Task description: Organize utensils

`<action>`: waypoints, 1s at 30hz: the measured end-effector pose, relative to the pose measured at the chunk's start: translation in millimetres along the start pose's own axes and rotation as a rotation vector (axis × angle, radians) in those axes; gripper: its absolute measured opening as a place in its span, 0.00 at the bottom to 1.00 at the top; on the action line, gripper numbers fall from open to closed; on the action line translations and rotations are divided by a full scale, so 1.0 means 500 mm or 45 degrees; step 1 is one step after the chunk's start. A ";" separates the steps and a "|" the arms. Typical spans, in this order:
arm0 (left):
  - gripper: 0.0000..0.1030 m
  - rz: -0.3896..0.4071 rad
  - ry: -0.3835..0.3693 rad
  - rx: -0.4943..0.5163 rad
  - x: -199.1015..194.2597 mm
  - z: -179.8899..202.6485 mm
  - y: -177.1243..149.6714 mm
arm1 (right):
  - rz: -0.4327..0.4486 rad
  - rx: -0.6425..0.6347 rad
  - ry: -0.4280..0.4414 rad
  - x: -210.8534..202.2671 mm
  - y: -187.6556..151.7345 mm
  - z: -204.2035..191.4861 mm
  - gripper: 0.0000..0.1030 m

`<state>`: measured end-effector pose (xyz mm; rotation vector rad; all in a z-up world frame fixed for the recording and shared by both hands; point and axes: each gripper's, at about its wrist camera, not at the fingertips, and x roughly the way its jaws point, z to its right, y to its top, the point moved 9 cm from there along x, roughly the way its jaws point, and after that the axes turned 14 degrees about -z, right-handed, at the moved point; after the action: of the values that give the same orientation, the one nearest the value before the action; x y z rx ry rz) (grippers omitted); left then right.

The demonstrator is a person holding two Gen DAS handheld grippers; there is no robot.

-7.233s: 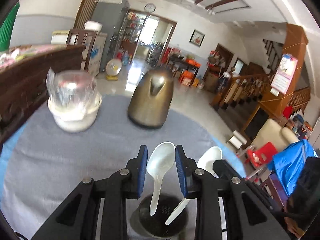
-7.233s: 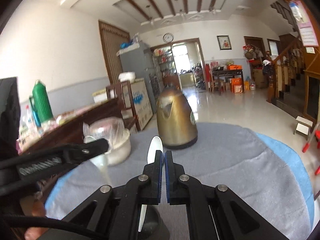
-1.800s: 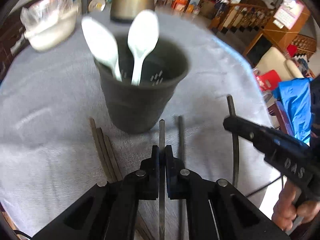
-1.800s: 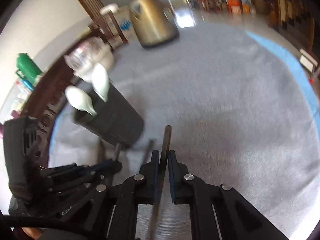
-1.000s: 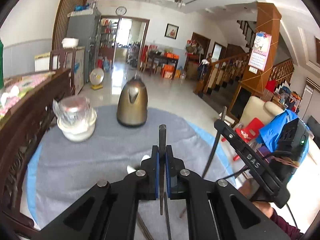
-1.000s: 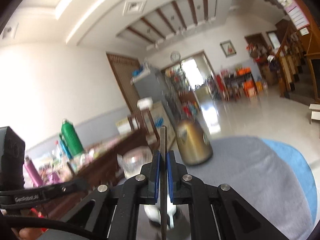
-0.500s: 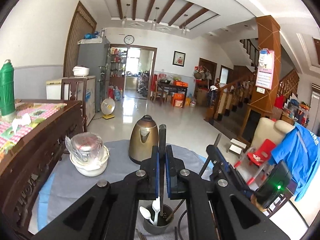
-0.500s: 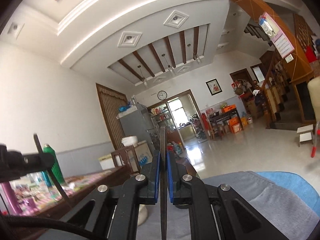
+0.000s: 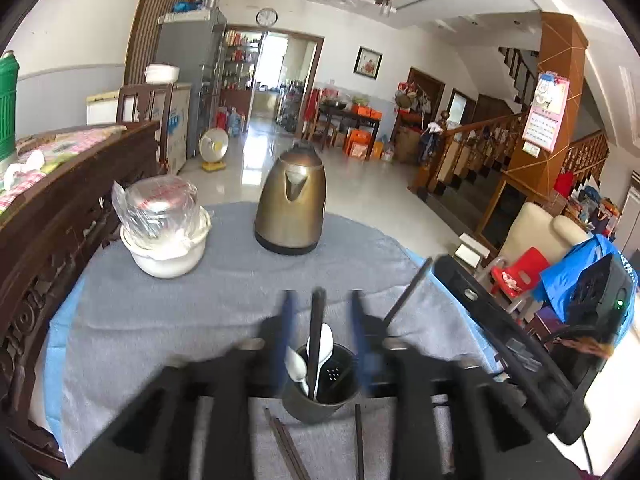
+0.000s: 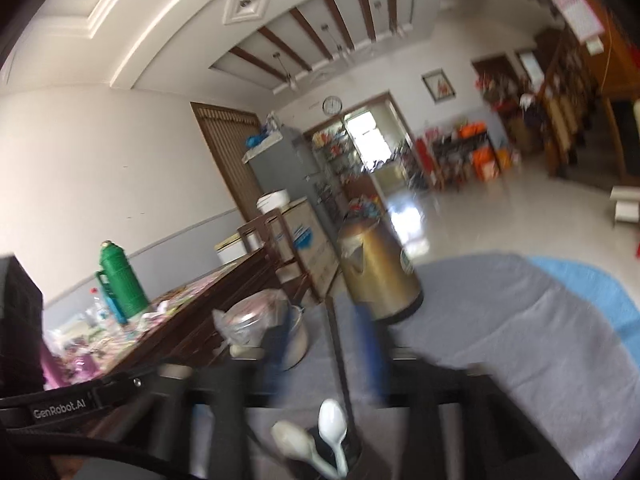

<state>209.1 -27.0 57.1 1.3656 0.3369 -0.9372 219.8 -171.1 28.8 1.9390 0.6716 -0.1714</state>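
Grey cloth (image 9: 168, 320) covers the round table, with a gold kettle (image 9: 290, 208) and a covered white bowl (image 9: 164, 232) at the back. From my left wrist camera, my left gripper (image 9: 320, 320) is spread open, blurred, above the dark utensil cup (image 9: 320, 396). A dark chopstick (image 9: 316, 332) stands in the cup beside two white spoons (image 9: 298, 364); more chopsticks (image 9: 286, 444) lie on the cloth. From my right wrist camera, my right gripper (image 10: 324, 344) is also open, blurred, a chopstick (image 10: 338, 352) standing between its jaws down into the cup.

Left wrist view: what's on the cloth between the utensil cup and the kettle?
Nothing rests there: only bare grey cloth between the utensil cup and the kettle. The chopstick standing in the cup overlaps that stretch only in the image.
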 end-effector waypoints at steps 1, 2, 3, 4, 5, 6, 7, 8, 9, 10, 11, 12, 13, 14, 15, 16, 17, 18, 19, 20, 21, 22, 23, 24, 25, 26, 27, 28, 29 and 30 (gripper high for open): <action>0.51 0.028 0.003 -0.001 -0.016 -0.004 -0.003 | 0.019 0.019 0.028 -0.019 -0.001 0.015 0.76; 0.51 0.050 0.004 0.001 -0.033 -0.005 -0.008 | 0.046 0.030 0.042 -0.038 -0.003 0.021 0.76; 0.51 0.061 0.003 0.004 -0.045 -0.007 -0.017 | 0.061 0.031 0.023 -0.059 -0.008 0.031 0.74; 0.51 0.069 0.004 -0.001 -0.054 -0.012 -0.030 | 0.056 0.033 0.017 -0.072 -0.015 0.040 0.73; 0.52 0.069 0.008 -0.013 -0.061 -0.016 -0.041 | 0.052 0.052 0.020 -0.086 -0.022 0.052 0.70; 0.53 0.062 0.014 -0.024 -0.065 -0.023 -0.057 | 0.050 0.086 0.027 -0.101 -0.032 0.066 0.61; 0.53 0.052 0.023 -0.034 -0.067 -0.027 -0.077 | 0.040 0.114 0.031 -0.114 -0.042 0.080 0.52; 0.54 0.044 0.040 -0.044 -0.065 -0.032 -0.093 | 0.021 0.135 0.026 -0.125 -0.052 0.094 0.49; 0.55 0.030 0.060 -0.056 -0.061 -0.038 -0.108 | -0.002 0.152 0.014 -0.135 -0.069 0.109 0.41; 0.56 0.006 0.080 -0.068 -0.055 -0.041 -0.130 | -0.018 0.161 0.000 -0.142 -0.076 0.117 0.37; 0.57 -0.025 0.085 -0.085 -0.046 -0.044 -0.152 | -0.039 0.166 -0.015 -0.150 -0.088 0.127 0.37; 0.57 -0.056 0.086 -0.103 -0.037 -0.045 -0.173 | -0.066 0.166 -0.033 -0.157 -0.110 0.137 0.37; 0.57 -0.090 0.090 -0.125 -0.027 -0.049 -0.196 | -0.083 0.164 -0.042 -0.159 -0.119 0.142 0.37; 0.57 -0.121 0.098 -0.140 -0.017 -0.050 -0.217 | -0.120 0.158 -0.052 -0.163 -0.142 0.147 0.37; 0.57 -0.163 0.110 -0.150 -0.004 -0.050 -0.245 | -0.154 0.153 -0.063 -0.165 -0.159 0.152 0.37; 0.57 -0.187 0.120 -0.151 0.004 -0.047 -0.260 | -0.179 0.153 -0.074 -0.165 -0.174 0.157 0.37; 0.57 -0.210 0.136 -0.153 0.011 -0.045 -0.277 | -0.216 0.160 -0.080 -0.164 -0.195 0.164 0.37; 0.57 -0.235 0.153 -0.159 0.017 -0.042 -0.296 | -0.243 0.168 -0.077 -0.162 -0.208 0.166 0.38; 0.57 -0.251 0.155 -0.164 0.020 -0.036 -0.307 | -0.282 0.180 -0.075 -0.157 -0.226 0.170 0.39; 0.57 -0.268 0.151 -0.167 0.023 -0.031 -0.319 | -0.311 0.196 -0.078 -0.155 -0.241 0.174 0.39; 0.57 -0.281 0.151 -0.166 0.024 -0.024 -0.330 | -0.338 0.212 -0.072 -0.153 -0.254 0.176 0.39; 0.59 -0.295 0.165 -0.164 0.025 -0.022 -0.340 | -0.360 0.223 -0.062 -0.151 -0.266 0.175 0.40; 0.61 -0.309 0.192 -0.167 0.024 -0.022 -0.351 | -0.381 0.229 -0.053 -0.149 -0.279 0.173 0.42; 0.61 -0.313 0.202 -0.170 0.024 -0.023 -0.357 | -0.403 0.227 -0.057 -0.149 -0.288 0.173 0.45; 0.62 -0.316 0.211 -0.170 0.019 -0.022 -0.365 | -0.416 0.220 -0.068 -0.151 -0.296 0.171 0.46; 0.64 -0.318 0.220 -0.167 0.016 -0.024 -0.373 | -0.425 0.214 -0.072 -0.150 -0.302 0.168 0.46; 0.64 -0.324 0.236 -0.163 0.012 -0.025 -0.382 | -0.432 0.208 -0.072 -0.152 -0.309 0.167 0.46; 0.64 -0.332 0.250 -0.161 0.009 -0.026 -0.393 | -0.434 0.203 -0.075 -0.156 -0.316 0.165 0.46; 0.64 -0.344 0.255 -0.160 0.005 -0.027 -0.404 | -0.436 0.198 -0.079 -0.156 -0.319 0.161 0.46; 0.64 -0.356 0.255 -0.162 0.002 -0.028 -0.413 | -0.440 0.196 -0.083 -0.159 -0.323 0.160 0.46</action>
<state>63.0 1.0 -86.9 1.3178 0.7432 -0.9905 82.6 -220.0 -103.8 1.9396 0.9703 -0.5116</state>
